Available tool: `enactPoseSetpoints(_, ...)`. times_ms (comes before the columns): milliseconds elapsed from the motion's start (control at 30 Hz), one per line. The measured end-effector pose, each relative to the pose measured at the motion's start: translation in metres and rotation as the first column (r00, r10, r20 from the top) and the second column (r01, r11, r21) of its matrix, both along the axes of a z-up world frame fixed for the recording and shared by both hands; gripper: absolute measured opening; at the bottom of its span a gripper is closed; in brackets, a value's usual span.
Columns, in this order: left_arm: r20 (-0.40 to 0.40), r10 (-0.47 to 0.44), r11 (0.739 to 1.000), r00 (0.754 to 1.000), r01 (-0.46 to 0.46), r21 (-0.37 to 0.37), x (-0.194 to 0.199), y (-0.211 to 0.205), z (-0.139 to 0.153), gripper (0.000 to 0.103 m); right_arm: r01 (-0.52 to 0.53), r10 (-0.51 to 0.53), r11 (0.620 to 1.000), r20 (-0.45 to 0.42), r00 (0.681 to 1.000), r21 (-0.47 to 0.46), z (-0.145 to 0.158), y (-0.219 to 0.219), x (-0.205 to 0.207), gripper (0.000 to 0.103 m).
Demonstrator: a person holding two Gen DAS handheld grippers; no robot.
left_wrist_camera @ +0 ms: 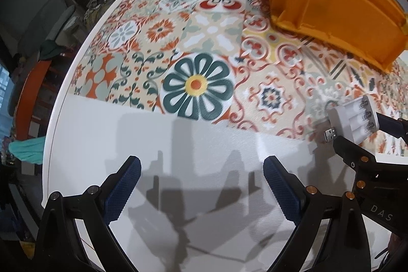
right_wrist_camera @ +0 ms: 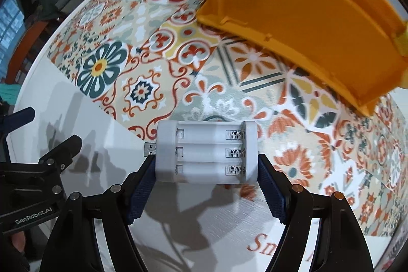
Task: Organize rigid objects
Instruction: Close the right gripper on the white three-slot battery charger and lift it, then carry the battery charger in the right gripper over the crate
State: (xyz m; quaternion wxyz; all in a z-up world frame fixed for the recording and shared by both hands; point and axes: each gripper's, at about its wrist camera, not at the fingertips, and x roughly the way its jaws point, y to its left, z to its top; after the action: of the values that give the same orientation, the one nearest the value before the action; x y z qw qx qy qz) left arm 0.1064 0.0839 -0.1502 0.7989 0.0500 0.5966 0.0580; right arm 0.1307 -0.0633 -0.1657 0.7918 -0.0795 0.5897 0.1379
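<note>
My right gripper (right_wrist_camera: 206, 165) is shut on a white battery charger (right_wrist_camera: 206, 154) with three empty slots and a USB plug on its left end. It holds the charger above the patterned mat. The charger (left_wrist_camera: 353, 117) and the right gripper (left_wrist_camera: 364, 134) also show at the right edge of the left wrist view. An orange fabric organizer bag (right_wrist_camera: 301, 14) with yellow handles stands beyond the charger; it also shows in the left wrist view (left_wrist_camera: 329, 7). My left gripper (left_wrist_camera: 201, 185) is open and empty over the white table.
A colourful tile-patterned mat (left_wrist_camera: 199, 52) covers the middle of the round white table (left_wrist_camera: 127, 144). A chair with an orange frame (left_wrist_camera: 30, 93) and room clutter lie past the table's left edge. The left gripper (right_wrist_camera: 46, 144) shows at the left of the right wrist view.
</note>
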Motion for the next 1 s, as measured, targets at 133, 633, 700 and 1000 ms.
enactPoseSetpoints(133, 0.031, -0.031, 0.999, 0.999, 0.031, -0.010, 0.003, -0.008, 0.011, 0.098, 0.046, -0.047, 0.999, 0.029, 0.998, 0.014, 0.016, -0.017, -0.002, 0.076)
enactPoseSetpoints(633, 0.145, -0.148, 0.986, 0.978, 0.157, -0.053, 0.025, -0.047, 0.055, 0.098, 0.189, -0.194, 0.981, 0.165, 0.967, 0.048, 0.076, -0.065, -0.004, 0.076)
enactPoseSetpoints(700, 0.161, -0.159, 0.984, 0.974, 0.169, -0.055, 0.028, -0.052, 0.061, 0.098, 0.202, -0.208, 0.978, 0.181, 0.961, 0.050, 0.081, -0.070, -0.002, 0.076)
enactPoseSetpoints(1000, 0.237, -0.186, 0.977, 0.954, 0.205, -0.057, 0.046, -0.068, 0.092, 0.098, 0.267, -0.277, 0.961, 0.264, 0.924, 0.074, 0.114, -0.093, 0.007, 0.076)
